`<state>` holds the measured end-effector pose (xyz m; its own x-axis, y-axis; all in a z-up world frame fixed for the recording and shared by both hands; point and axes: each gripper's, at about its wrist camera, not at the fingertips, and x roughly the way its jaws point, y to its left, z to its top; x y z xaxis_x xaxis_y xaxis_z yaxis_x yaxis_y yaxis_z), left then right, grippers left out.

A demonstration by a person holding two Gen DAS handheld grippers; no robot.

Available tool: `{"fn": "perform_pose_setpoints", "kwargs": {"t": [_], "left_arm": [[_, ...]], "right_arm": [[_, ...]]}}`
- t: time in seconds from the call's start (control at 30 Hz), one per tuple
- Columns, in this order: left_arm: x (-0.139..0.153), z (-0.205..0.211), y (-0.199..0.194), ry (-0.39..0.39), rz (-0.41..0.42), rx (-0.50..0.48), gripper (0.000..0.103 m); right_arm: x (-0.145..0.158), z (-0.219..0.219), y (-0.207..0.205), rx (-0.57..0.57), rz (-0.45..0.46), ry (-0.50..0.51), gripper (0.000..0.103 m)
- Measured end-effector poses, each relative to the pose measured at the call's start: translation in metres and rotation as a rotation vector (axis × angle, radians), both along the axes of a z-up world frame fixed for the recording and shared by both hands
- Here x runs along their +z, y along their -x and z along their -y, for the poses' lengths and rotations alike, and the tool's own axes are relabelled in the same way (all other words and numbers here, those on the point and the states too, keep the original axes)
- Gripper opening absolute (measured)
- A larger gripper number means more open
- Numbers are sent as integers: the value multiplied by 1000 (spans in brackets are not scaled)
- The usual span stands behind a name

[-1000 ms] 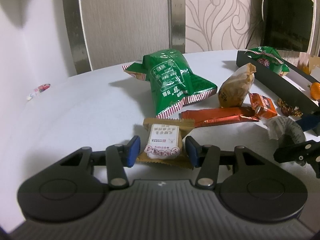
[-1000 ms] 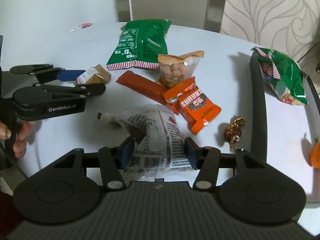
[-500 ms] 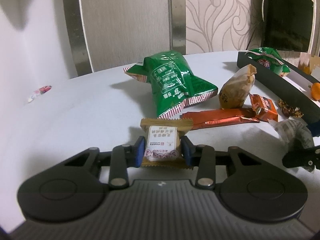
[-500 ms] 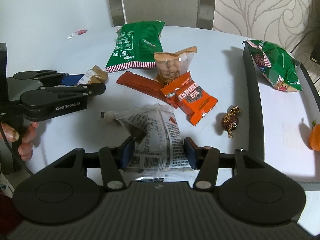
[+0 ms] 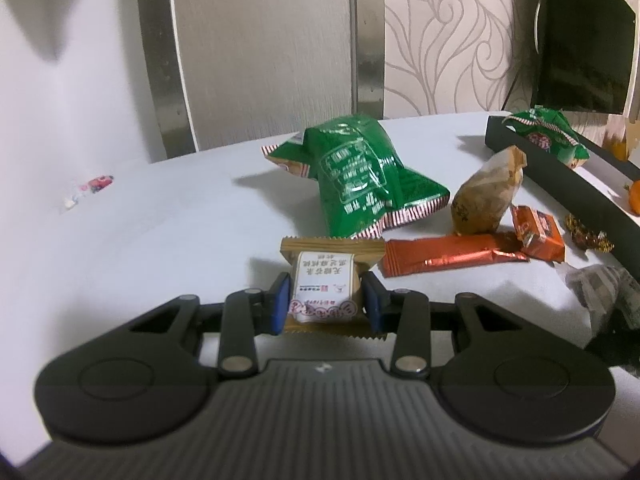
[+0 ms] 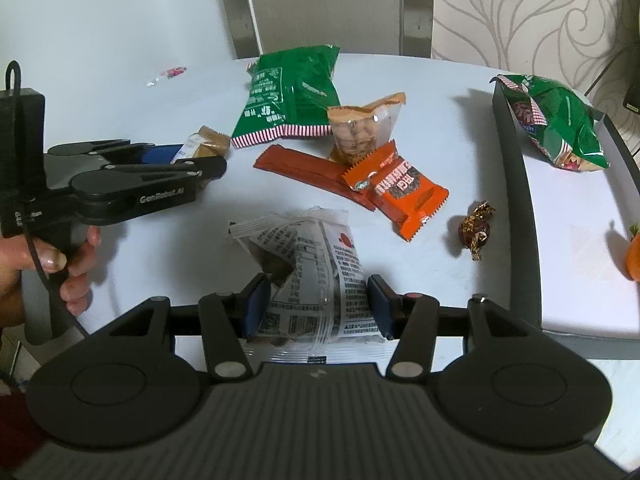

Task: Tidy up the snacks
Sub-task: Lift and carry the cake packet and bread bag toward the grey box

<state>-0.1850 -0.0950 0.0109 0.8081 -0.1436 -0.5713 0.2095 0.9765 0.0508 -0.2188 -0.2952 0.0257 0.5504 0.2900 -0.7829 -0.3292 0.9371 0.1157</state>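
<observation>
A small tan snack packet [image 5: 322,290] is clamped between the left gripper [image 5: 324,300] pads at lower centre. A clear printed packet [image 6: 316,280] is grasped by the right gripper [image 6: 314,304]. At right, a green bag [image 6: 554,120] is held in a dark tray [image 6: 520,184]. At left, the left gripper's handle is wrapped by a hand [image 6: 60,260].

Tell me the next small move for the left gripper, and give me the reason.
Probably lift it straight up a little. The left gripper has just closed its jaws, and its fingers now press both sides of the small tan cake packet, which still lies on the table. The black tray already holds a green bag, so the packet likely goes there next.
</observation>
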Motion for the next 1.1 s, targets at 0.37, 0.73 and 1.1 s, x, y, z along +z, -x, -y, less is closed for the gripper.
{"fn": "perform_pose_setpoints", "kwargs": {"t": [0.37,0.73,1.1], "left_arm": [[7,8,-4,9,10,3,41],[22,24,-11,5,39,0,41],[40,45,-16,-6,58,-32,41]], "right_arm": [[14,2,7,-2,11,-59,59],[34,9,10,10,48,-101,59],[46,29,15,-8,72,-141,59]]}}
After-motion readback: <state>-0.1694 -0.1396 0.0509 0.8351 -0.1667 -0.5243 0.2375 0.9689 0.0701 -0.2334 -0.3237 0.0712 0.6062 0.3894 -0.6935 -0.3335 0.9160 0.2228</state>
